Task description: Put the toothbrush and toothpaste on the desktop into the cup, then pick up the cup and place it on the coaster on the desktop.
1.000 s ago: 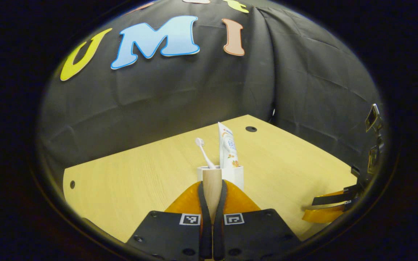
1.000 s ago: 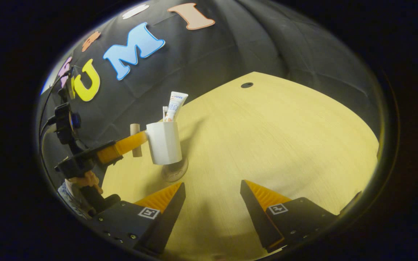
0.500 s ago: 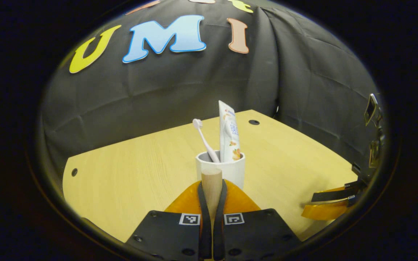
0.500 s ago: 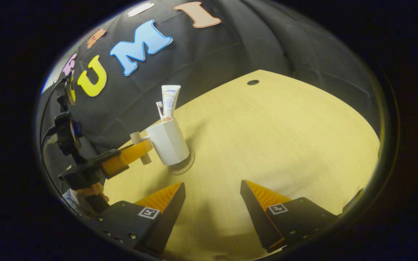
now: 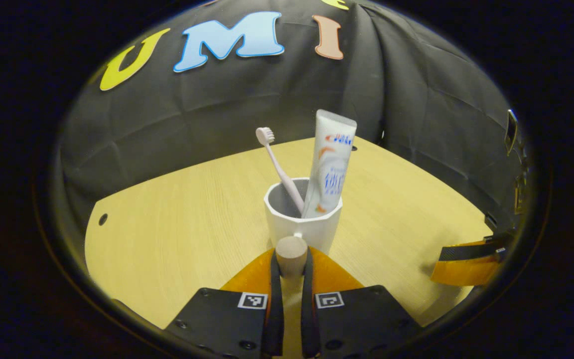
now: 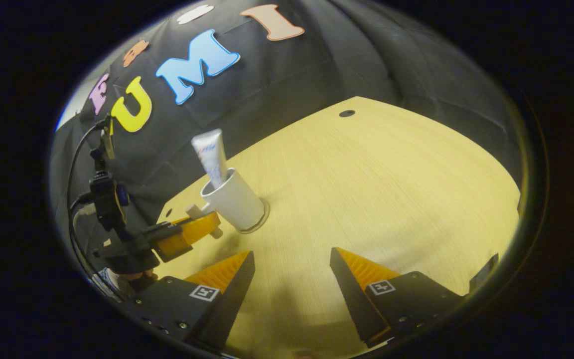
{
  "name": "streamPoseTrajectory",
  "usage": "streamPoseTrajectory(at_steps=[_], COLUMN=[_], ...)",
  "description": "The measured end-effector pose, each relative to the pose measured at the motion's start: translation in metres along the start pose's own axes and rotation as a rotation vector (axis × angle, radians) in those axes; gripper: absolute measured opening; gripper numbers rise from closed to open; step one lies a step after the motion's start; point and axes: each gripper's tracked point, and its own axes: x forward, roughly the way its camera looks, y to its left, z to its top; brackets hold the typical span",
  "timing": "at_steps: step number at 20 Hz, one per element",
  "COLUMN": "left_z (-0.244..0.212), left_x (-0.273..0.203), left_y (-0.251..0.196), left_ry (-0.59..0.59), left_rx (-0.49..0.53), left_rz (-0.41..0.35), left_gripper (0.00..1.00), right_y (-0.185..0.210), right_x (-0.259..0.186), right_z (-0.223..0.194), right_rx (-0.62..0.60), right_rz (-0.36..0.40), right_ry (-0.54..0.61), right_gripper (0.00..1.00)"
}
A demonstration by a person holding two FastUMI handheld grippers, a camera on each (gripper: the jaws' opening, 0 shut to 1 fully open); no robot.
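The white faceted ceramic cup with a round pale wooden handle now sits low on the light wood-grain worktop. In the right gripper view its base rests on the round translucent coaster, though the cup looks tilted toward the left gripper and I cannot tell whether it stands flat. A second ago it hung clear above the coaster; half a second ago it was just meeting it.

Inside the cup the pale pink toothbrush leans left with its bristle head up, and the white toothpaste tube with orange and blue print stands beside it against the right rim. Both show larger and nearer in the left gripper view than before, and the camera looks down into the cup's mouth, where earlier it saw the cup side-on.

The left gripper has its jaws clenched on the wooden handle, as in the earlier frames; the right gripper view shows it lower and closer to the worktop.

The right gripper hovers near over the worktop, its jaws spread wide and grasping nothing, unchanged.
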Motion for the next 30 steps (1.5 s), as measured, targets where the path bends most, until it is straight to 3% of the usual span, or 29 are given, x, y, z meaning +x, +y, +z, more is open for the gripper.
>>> streamPoseTrajectory(at_steps=[6, 8, 10, 11, 16, 23, 24, 25, 26, 29, 30], left_z=[0.015, 0.019, 0.024, 0.024, 0.040, 0.093, 0.103, 0.110, 0.118, 0.139, 0.145], left_x=[-0.019, -0.024, -0.030, -0.035, -0.061, -0.123, -0.134, -0.145, -0.155, -0.180, -0.187], left_y=[-0.004, -0.004, -0.004, -0.004, -0.004, -0.003, -0.004, -0.005, -0.008, -0.016, -0.020], left_ry=[-0.047, -0.058, -0.069, -0.073, -0.119, -0.235, -0.254, -0.271, -0.289, -0.337, -0.352], left_rx=[-0.001, 0.000, -0.002, -0.005, -0.025, -0.041, -0.038, -0.036, -0.036, -0.062, -0.073], left_rz=[0.034, 0.045, 0.057, 0.062, 0.101, 0.163, 0.175, 0.186, 0.195, 0.222, 0.225], left_gripper=[0.35, 0.29, 0.35, 0.29, 0.29, 0.29, 0.34, 0.24, 0.38, 0.32, 0.45], right_y=[-0.004, -0.003, -0.001, 0.001, 0.013, 0.038, 0.042, 0.047, 0.051, 0.058, 0.063], right_x=[-0.008, -0.011, -0.014, -0.016, -0.025, -0.037, -0.041, -0.045, -0.049, -0.059, -0.064], right_z=[0.004, 0.006, 0.009, 0.012, 0.038, 0.089, 0.099, 0.108, 0.117, 0.142, 0.152], right_rx=[-0.003, -0.004, -0.014, -0.023, -0.083, -0.180, -0.198, -0.217, -0.236, -0.281, -0.292], right_rz=[0.008, 0.016, 0.025, 0.029, 0.049, 0.058, 0.064, 0.070, 0.072, 0.079, 0.086], right_ry=[-0.008, -0.011, -0.019, -0.026, -0.080, -0.160, -0.177, -0.193, -0.208, -0.251, -0.269], right_gripper=[0.92, 0.92, 0.92, 0.93, 0.92, 0.92, 0.92, 0.92, 0.92, 0.92, 0.92])
